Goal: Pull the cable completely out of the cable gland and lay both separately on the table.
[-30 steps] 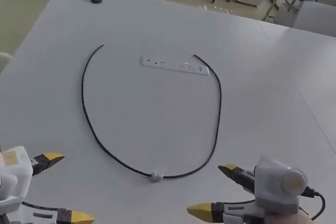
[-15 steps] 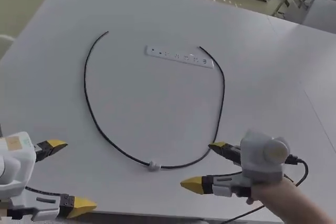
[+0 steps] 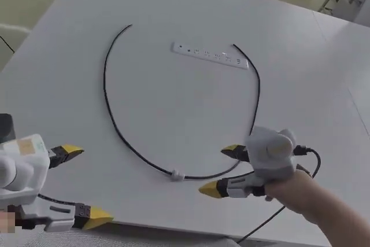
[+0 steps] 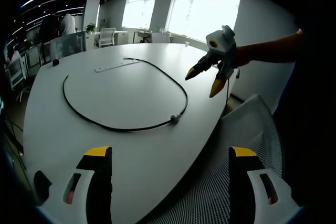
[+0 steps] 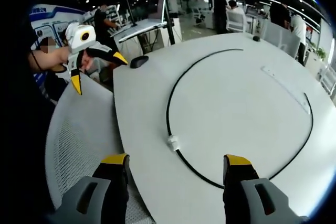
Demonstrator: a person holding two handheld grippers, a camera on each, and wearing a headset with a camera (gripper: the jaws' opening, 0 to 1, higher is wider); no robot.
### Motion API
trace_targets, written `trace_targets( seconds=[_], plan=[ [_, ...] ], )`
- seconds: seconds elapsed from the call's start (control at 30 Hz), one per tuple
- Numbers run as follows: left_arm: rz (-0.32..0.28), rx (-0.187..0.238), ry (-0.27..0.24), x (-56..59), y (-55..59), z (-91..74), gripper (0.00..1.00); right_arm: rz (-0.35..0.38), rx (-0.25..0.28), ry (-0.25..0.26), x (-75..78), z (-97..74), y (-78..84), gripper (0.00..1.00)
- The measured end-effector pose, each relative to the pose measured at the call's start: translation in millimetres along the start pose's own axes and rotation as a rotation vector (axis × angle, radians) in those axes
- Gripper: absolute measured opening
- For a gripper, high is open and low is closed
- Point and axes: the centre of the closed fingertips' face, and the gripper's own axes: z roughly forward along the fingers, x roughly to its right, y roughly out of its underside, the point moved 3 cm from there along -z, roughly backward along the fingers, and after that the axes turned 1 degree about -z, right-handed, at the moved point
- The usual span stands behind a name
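A big white table (image 3: 173, 102) holds a long thin black cable (image 3: 106, 91), lying in a wide open loop. A hand (image 3: 295, 192) holds the yellow-tipped right gripper (image 3: 213, 170) near right, pointing left, jaws spread, holding nothing. The left gripper (image 3: 95, 184) waits near left, jaws spread too. A flat white strip (image 3: 209, 55) lies far; its marks are too small to read. A small white cable gland (image 3: 177, 174) sits on the cable's near part.
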Motion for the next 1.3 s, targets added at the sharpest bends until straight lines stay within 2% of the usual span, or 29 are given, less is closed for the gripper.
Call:
trace_targets(
  seconds=[0.23,0.5,0.77,0.9,1.07,1.3],
  plan=[
    [-0.003,-0.011,0.002,3.7,1.5,2.1,0.92,-0.031,-0.042,-0.031,7.9,17.5,-1.6,0.67],
    [-0.018,-0.01,-0.006,4.3,3.1,2.2,0.91,-0.14,-0.127,-0.086,3.2,43.4,-2.8,0.6],
    [-0.022,-0.02,-0.001,4.3,4.1,4.9,0.91,-0.217,-0.197,-0.122,2.9,64.5,0.4,0.44],
    [-0.024,-0.026,0.005,4.6,4.8,6.1,0.9,-0.225,-0.231,-0.147,1.8,74.2,5.9,0.35],
    [-0.022,-0.033,0.014,6.9,7.4,6.4,0.89,-0.214,-0.239,-0.173,1.6,84.3,7.1,0.33],
    [-0.028,-0.047,0.023,8.3,13.3,4.5,0.88,-0.229,-0.279,-0.213,0.5,91.8,11.5,0.24]
  ],
)
